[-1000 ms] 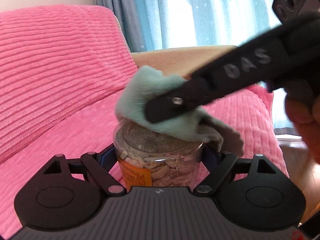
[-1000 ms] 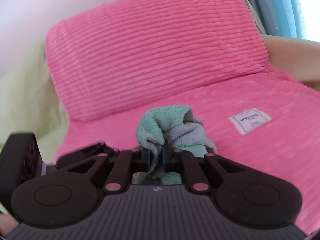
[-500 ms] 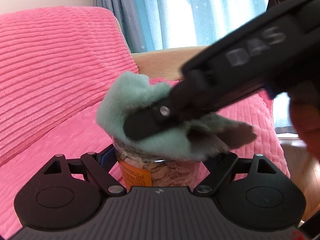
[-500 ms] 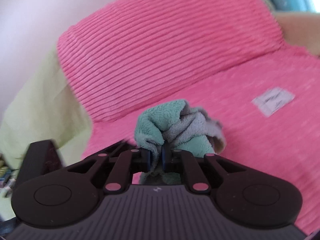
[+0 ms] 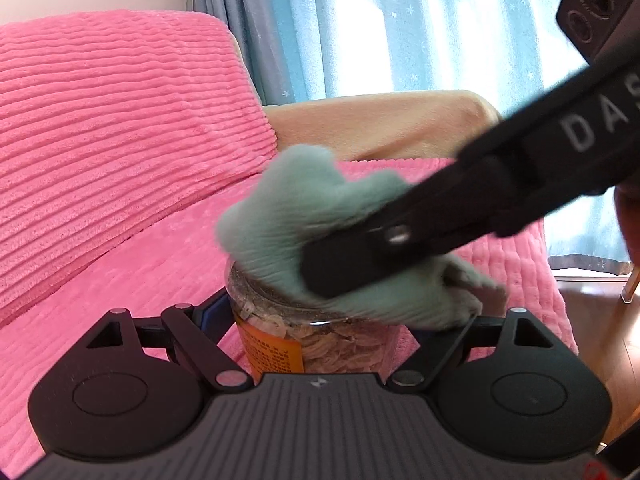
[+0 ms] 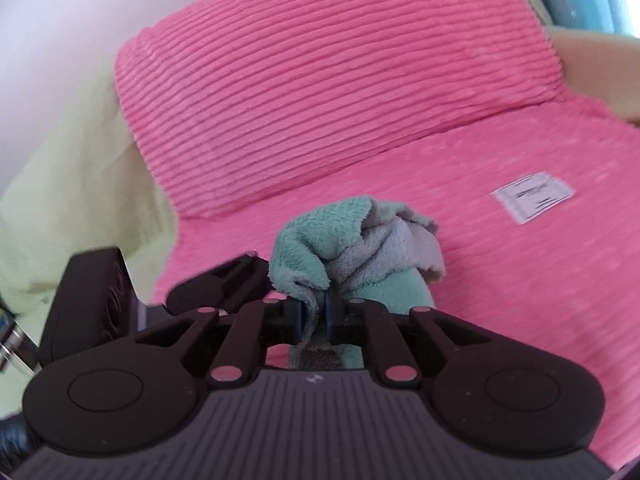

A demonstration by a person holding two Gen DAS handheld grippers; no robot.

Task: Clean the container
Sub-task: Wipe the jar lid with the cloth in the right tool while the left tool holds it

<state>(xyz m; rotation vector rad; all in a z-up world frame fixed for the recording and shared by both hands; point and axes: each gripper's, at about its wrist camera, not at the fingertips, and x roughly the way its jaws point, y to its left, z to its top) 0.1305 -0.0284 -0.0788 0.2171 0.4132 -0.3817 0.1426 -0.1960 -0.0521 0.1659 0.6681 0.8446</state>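
Observation:
A clear plastic container [image 5: 320, 340] with an orange label and pale flakes inside stands upright between the fingers of my left gripper [image 5: 316, 320], which is shut on its sides. Its dark lid [image 5: 264, 292] shows at the left; the rest lies under a green and grey cloth [image 5: 288, 216]. My right gripper [image 5: 352, 264] comes in from the upper right, shut on that cloth and pressing it on the lid. In the right wrist view the cloth [image 6: 352, 248] bunches out past the shut right gripper [image 6: 314, 314], hiding the container.
A pink ribbed sofa seat [image 5: 140, 264] and back cushion [image 6: 340, 80] lie behind. A beige armrest [image 5: 380, 124] and blue curtains [image 5: 400, 24] are at the far side. A white label [image 6: 534, 196] sits on the seat. Wooden floor [image 5: 600, 320] shows right.
The right gripper with the cloth slid left across the lid and has come back toward the right and lower on it. The left gripper and container stayed still.

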